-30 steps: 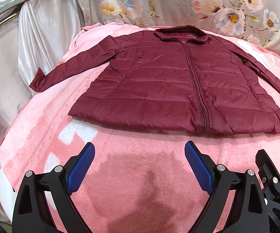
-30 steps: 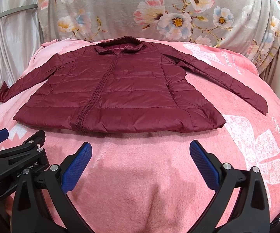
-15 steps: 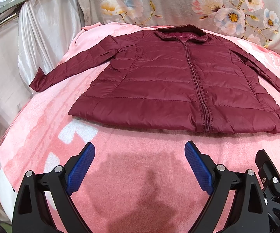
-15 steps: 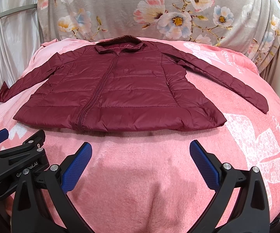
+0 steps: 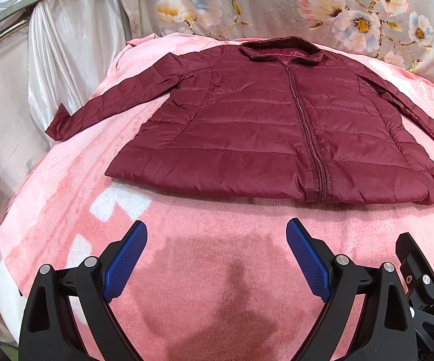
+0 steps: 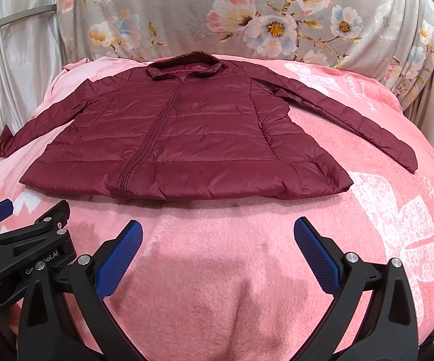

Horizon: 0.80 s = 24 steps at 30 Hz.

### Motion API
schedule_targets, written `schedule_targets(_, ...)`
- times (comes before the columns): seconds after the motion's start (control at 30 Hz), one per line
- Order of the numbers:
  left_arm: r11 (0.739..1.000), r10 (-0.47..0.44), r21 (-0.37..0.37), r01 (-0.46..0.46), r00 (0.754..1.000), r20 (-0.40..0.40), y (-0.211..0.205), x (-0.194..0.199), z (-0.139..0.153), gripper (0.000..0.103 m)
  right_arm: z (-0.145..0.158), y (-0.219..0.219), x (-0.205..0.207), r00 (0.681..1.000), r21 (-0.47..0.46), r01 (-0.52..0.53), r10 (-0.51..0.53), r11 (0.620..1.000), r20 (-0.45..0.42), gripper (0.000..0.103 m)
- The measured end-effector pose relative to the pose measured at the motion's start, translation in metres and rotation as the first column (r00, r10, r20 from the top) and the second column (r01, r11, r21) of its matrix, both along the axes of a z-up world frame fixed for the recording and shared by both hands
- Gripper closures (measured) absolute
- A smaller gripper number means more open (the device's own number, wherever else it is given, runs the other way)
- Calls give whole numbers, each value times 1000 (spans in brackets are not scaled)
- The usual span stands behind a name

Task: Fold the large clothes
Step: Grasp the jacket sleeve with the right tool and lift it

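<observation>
Silvery satin drape (image 5: 66, 60) hangs at the far left, with a floral curtain (image 6: 217, 15) behind. Pink fleece blanket (image 5: 217, 216) covers the surface, white pattern at its left and right edges.

Maroon quilted jacket (image 5: 277, 138) lies flat on the blanket, front up, zip closed, collar (image 5: 280, 48) at the far side, hem toward the tools. Left sleeve (image 5: 111, 99) stretches out toward the drape, cuff turned up. Right sleeve (image 6: 352, 117) angles out across the blanket toward the white print.

Left tool (image 5: 217, 258): jaws spread wide, nothing between the blue pads (image 5: 125, 266), hovering over bare blanket short of the hem. Right tool (image 6: 218, 257): also wide, empty, just beside the left one, short of the hem.
</observation>
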<state>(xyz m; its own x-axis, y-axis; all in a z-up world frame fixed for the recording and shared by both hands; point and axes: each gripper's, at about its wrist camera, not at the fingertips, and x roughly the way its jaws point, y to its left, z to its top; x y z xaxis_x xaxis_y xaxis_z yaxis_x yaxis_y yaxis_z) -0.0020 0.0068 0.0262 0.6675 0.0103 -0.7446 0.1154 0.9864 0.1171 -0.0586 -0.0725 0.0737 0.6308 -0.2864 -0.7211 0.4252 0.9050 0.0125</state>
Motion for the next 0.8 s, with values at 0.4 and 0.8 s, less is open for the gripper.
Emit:
schedule_targets(0.4, 999, 7, -35, -7, 1000, -10, 3, 14, -3, 12, -2, -38, 5, 998, 39, 52, -53, 998, 21, 5)
schedule_targets(0.8, 999, 25, -44, -23, 999, 48, 10, 66, 8, 12, 10, -218, -18, 894, 127, 381, -400, 916, 202, 5)
